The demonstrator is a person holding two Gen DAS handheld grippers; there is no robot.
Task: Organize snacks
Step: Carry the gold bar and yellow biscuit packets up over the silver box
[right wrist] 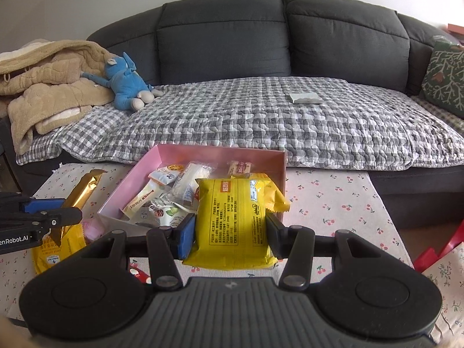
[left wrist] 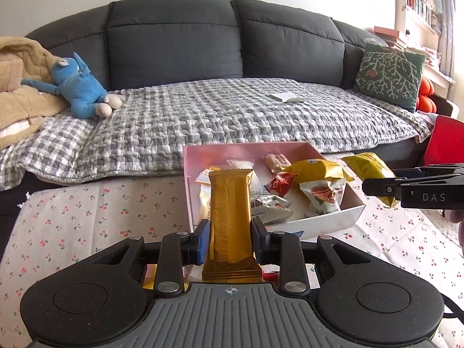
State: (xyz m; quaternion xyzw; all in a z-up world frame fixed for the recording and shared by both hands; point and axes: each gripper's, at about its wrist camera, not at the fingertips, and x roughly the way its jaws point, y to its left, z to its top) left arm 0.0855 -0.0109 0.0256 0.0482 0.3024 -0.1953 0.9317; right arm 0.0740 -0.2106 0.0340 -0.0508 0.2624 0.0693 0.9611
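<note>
While both packets are held clear of the desk [right wrist: 333, 200], neither looks heavy; the gold bar packet [left wrist: 230, 211] is clamped across its lower part by the left hand-held gripper [left wrist: 230, 240], whose jaws are closed to the packet's width, and it stands upright at 12 o'clock before the camera, in front of the pink box [right wrist: 220, 152]; the yellow biscuit packet [right wrist: 235, 223] is pinched at both side edges by the right hand-held gripper [right wrist: 230, 232], just short of the box's near wall. Both wrappers are judged slick, crinkly and easily crushed; a light mid-body grip is advised, away from the flimsy crimped seals.
</note>
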